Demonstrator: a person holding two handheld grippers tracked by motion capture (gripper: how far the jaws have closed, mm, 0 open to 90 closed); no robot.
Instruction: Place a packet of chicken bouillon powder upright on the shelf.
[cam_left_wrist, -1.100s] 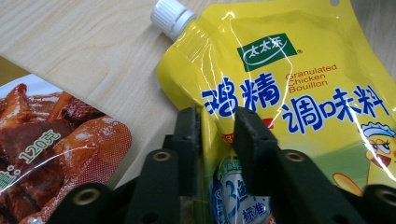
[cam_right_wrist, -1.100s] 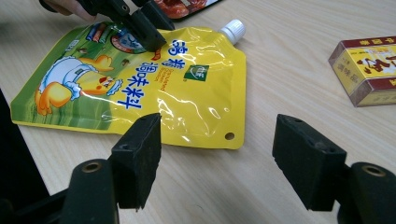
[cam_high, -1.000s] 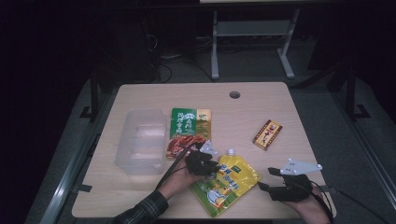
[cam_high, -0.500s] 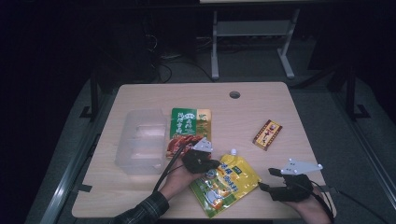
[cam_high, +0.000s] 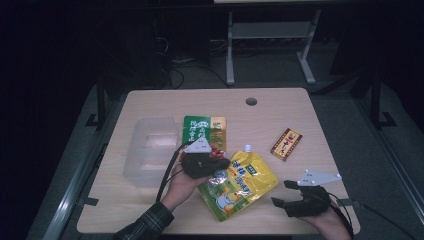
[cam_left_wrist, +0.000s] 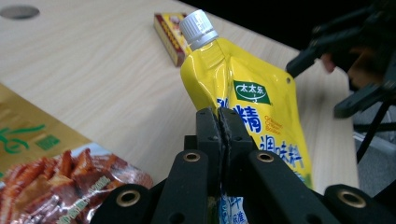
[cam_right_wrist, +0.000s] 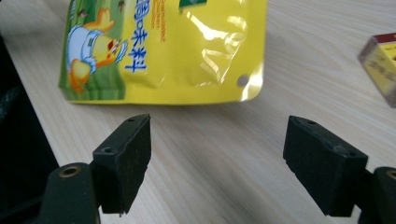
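Plainly the yellow pouch (cam_high: 240, 182), low in the middle of the high view on the worktop (cam_high: 300, 115), is soft, slick and floppy, best taken by its flat edge, where the left gripper (cam_high: 212, 164) fingers pinch it while the right gripper (cam_high: 289, 196) fingers gape wide.

I see a pale wooden table (cam_high: 165, 102) in front of me, with a round hole (cam_high: 251, 101) near its far edge. To my left lies a clear plastic tray (cam_high: 150, 150), and just beside it a green snack packet (cam_high: 202, 129) lies flat. A small red-and-yellow box (cam_high: 286, 144) sits apart to my right. Beyond the table a grey metal stand (cam_high: 270, 30) rises from the dark floor.
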